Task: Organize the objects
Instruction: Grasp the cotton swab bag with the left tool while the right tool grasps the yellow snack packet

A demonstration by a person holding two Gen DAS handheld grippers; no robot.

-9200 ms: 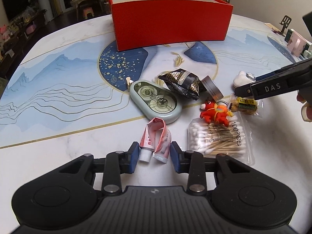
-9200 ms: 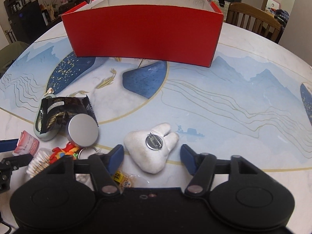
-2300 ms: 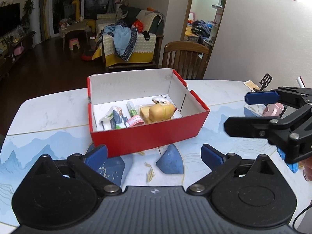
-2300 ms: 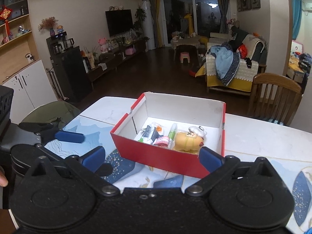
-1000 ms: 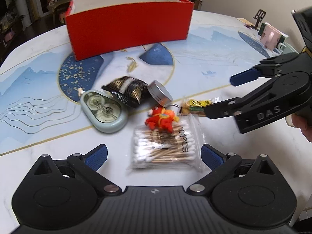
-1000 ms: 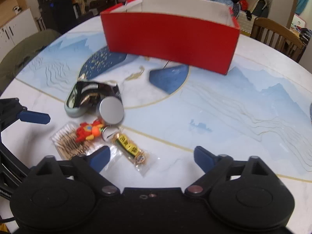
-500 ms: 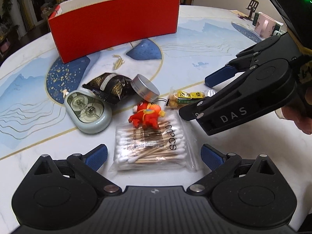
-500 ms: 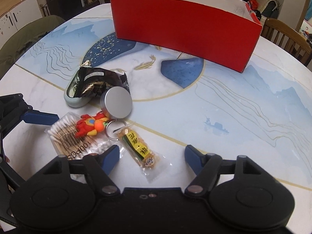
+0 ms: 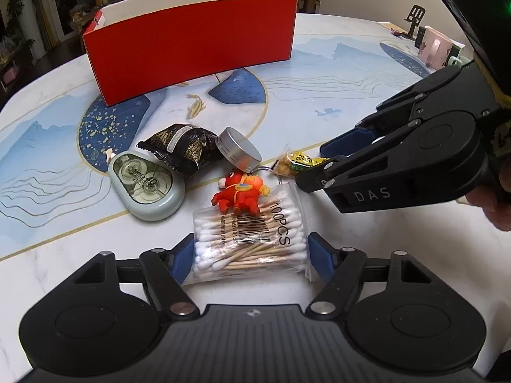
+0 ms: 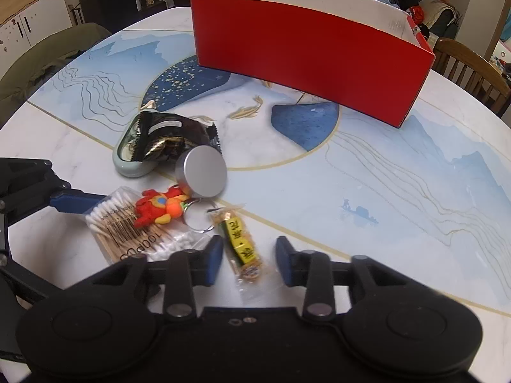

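Observation:
A clear bag of cotton swabs (image 9: 252,239) lies on the table between the fingers of my left gripper (image 9: 250,260), which is open around it, pads near its sides. It also shows in the right wrist view (image 10: 127,226). A yellow-green snack packet (image 10: 242,249) lies between the fingers of my right gripper (image 10: 249,260), open around it. In the left wrist view the packet (image 9: 297,161) peeks out beside the right gripper (image 9: 329,166). A red toy keychain (image 9: 241,191) rests on the swab bag. The red box (image 9: 191,41) stands at the back.
A silver round tin (image 9: 238,153), a black foil packet (image 9: 182,148) and a pale green tape dispenser (image 9: 147,188) lie left of the grippers. A pink mug (image 9: 437,49) and a phone stand (image 9: 415,19) sit at the far right. A wooden chair (image 10: 469,73) stands behind the box.
Both grippers came down from above the box to the table. My left gripper's fingers narrowed around the swab bag; my right gripper's fingers narrowed around the snack packet.

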